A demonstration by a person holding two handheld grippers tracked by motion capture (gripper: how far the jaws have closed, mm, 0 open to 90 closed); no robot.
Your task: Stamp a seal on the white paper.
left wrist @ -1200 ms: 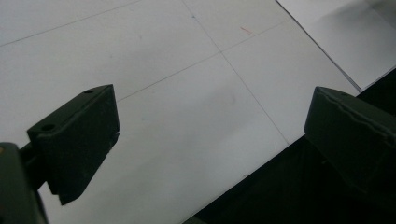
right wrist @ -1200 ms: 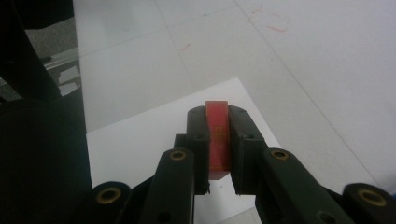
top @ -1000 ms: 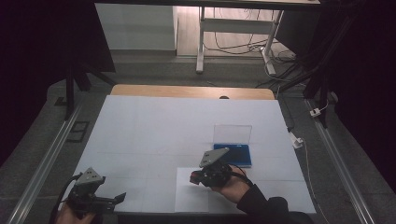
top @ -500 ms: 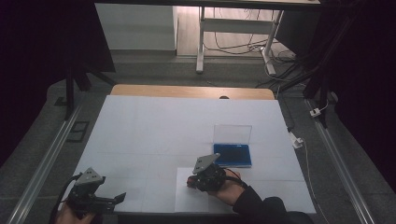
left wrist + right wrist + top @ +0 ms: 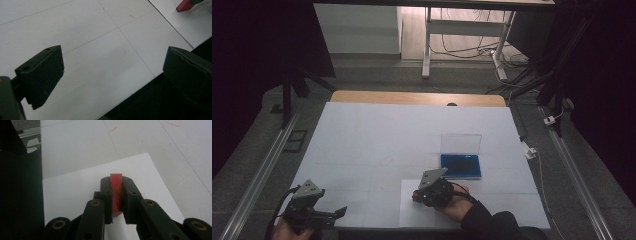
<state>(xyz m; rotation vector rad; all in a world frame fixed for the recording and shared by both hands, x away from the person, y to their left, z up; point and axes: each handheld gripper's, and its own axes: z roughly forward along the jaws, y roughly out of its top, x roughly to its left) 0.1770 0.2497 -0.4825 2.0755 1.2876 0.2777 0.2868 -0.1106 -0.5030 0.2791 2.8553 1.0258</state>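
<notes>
white table (image 5: 377, 145) in a dark room. right gripper (image 5: 117, 195) is clamped on a red stamp (image 5: 116, 191), held over the white paper sheet (image 5: 75, 192) near the front edge. blue ink pad case (image 5: 461, 165), lid up, sits just beyond and right of that hand, so right is far nearer. left gripper (image 5: 110, 72) idles w/ jaws wide, nothing in them.

A white table (image 5: 377, 140) carries an open blue case (image 5: 460, 165) right of centre, its clear lid (image 5: 460, 143) standing upright at the far edge. Beyond the table lie cables (image 5: 472, 50) on the floor by a white frame's leg (image 5: 427, 45).
</notes>
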